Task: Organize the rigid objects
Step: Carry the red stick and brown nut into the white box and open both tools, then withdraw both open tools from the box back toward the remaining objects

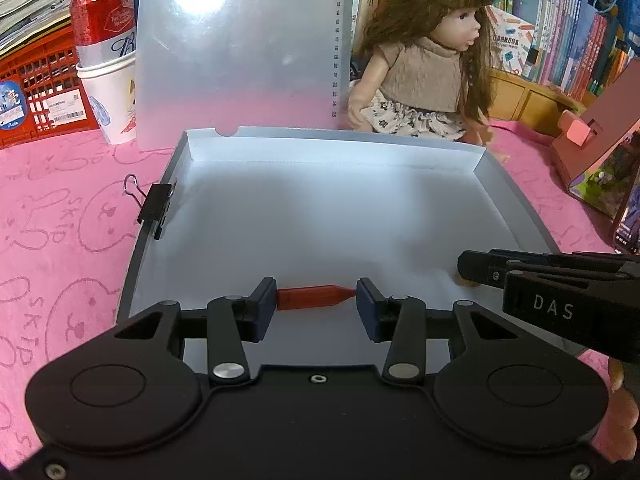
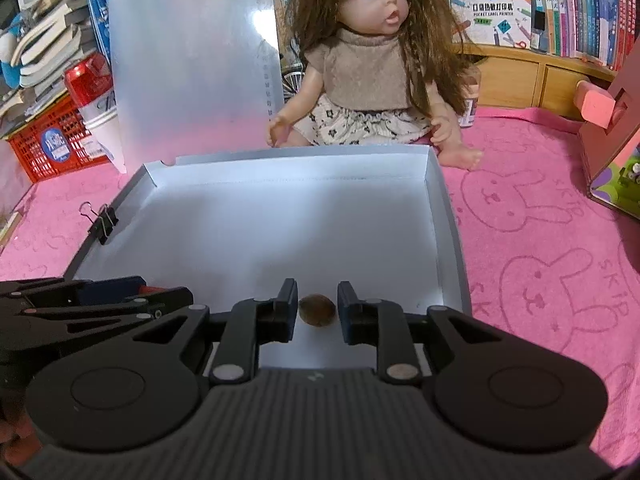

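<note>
**boxfan:** While you're hovering over that white box (image 1: 516,204), what's each hand got, left to right?

**me:** Binder clip (image 1: 154,210) is clamped on the box's left wall. Left gripper (image 1: 316,298) is pinching a red crayon (image 1: 316,297) end to end, low over the box floor. Right gripper (image 2: 317,312) is in the near right corner, fingers (image 2: 286,312) apart with a little gap each side of a brown nut (image 2: 317,309) that's lying on the floor. Doll (image 2: 372,64) sits behind the box.
</note>
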The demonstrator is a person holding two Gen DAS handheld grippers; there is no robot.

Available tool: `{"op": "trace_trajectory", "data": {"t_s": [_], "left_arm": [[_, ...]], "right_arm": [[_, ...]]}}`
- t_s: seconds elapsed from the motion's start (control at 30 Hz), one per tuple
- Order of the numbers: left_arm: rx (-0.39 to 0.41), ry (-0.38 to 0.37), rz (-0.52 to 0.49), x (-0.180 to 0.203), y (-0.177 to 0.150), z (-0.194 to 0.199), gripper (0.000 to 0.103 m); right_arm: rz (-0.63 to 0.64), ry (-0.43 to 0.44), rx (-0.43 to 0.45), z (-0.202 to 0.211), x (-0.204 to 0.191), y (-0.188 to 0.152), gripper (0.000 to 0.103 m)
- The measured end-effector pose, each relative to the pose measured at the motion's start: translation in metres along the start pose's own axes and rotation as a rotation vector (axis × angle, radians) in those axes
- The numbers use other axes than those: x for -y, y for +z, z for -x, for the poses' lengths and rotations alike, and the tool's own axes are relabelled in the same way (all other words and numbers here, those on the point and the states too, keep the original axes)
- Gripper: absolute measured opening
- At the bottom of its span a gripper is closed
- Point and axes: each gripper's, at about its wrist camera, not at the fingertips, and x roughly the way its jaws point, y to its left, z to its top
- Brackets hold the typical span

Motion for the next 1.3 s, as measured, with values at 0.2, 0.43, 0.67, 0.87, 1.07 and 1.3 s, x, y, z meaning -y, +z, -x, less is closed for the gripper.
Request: {"op": "trace_trajectory", "data": {"t_s": [0.2, 0.43, 0.67, 0.87, 1.07, 1.3], "left_arm": [[0.017, -0.013, 0.029, -0.006, -0.003, 0.016, 0.061], [0.098, 0.002, -0.003, -0.008, -0.012, 0.051, 0.081], [0.153, -0.027, -0.025, -0.008, -0.031, 0.086, 0.084], [0.178, -0.072, -0.053, -0.003, -0.054, 0.113, 0.086], [0.201, -0.106, -0.065, 0.001, -0.079, 0.137, 0.087], [0.219, -0.118, -0.095, 0.006, -0.108, 0.157, 0.088]], "right_arm": [[0.020, -0.002, 0.041, 0.015, 0.000, -0.003, 0.062], [0.024, -0.003, 0.104, 0.040, 0.003, -0.011, 0.082], [0.047, 0.018, 0.162, 0.070, 0.001, -0.022, 0.091], [0.056, 0.036, 0.217, 0.097, 0.001, -0.037, 0.103], [0.084, 0.037, 0.250, 0.119, 0.003, -0.056, 0.103], [0.082, 0.056, 0.274, 0.135, 0.005, -0.080, 0.103]]}}
